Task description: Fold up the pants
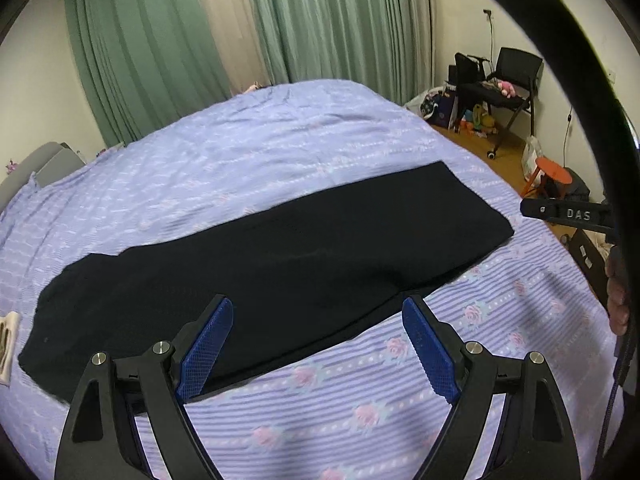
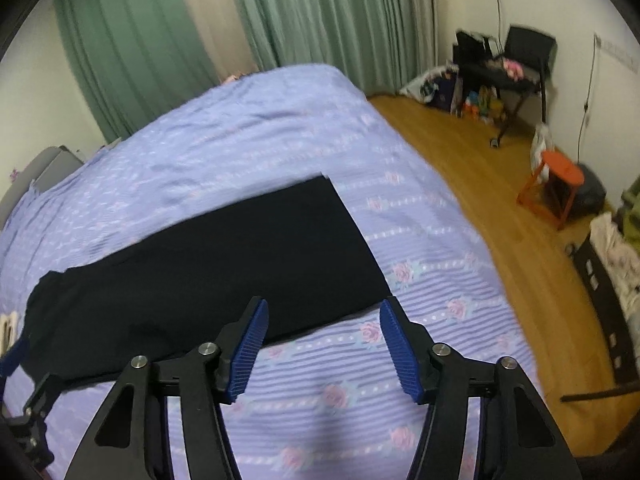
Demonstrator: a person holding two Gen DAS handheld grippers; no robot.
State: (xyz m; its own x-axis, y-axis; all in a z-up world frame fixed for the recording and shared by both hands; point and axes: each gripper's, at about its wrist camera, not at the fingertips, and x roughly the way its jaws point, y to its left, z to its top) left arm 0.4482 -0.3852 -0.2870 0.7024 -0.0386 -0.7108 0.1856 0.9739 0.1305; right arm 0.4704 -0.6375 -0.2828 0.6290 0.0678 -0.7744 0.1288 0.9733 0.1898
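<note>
Black pants (image 1: 272, 264) lie flat as a long strip across the lilac flowered bedspread (image 1: 248, 148), the two legs stacked on each other, waist end at the left. My left gripper (image 1: 318, 308) is open and empty, hovering over the pants' near edge around the middle. My right gripper (image 2: 324, 312) is open and empty, just above the near right corner of the pants (image 2: 224, 256) at the leg-hem end. Part of the right gripper shows at the right edge of the left wrist view (image 1: 568, 214).
The bed's right edge drops to a wooden floor (image 2: 488, 184). An orange stool (image 2: 556, 184), a black chair (image 2: 520, 64) with toys and bags stand by the wall. Green curtains (image 1: 152, 48) hang behind the bed. A cream object (image 1: 8, 344) lies at the pants' left end.
</note>
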